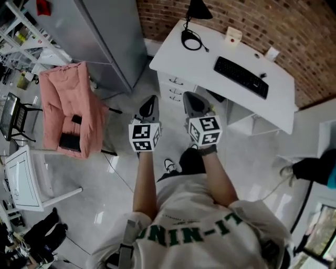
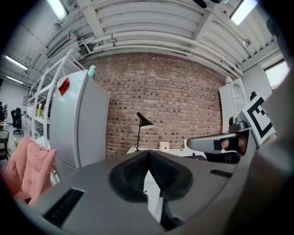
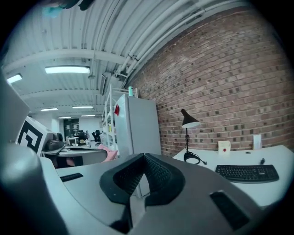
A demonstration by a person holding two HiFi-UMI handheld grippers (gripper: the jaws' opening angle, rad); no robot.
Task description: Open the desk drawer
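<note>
- the left gripper (image 1: 150,103) and right gripper (image 1: 190,100) had jaws pressed together, both empty.
- the desk drawers (image 1: 175,90) sat upper centre of the head view, beyond both tips.
- likely best: part one gripper's jaws, close them on a handle, pull straight.

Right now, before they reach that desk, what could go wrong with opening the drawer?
Both the left gripper and right gripper are shut, so they might just bump the drawers unless one opens first. The handles look small and stacked closely, so the jaws could slip or catch the wrong one. A hard tug might jolt the desk and its lamp.
</note>
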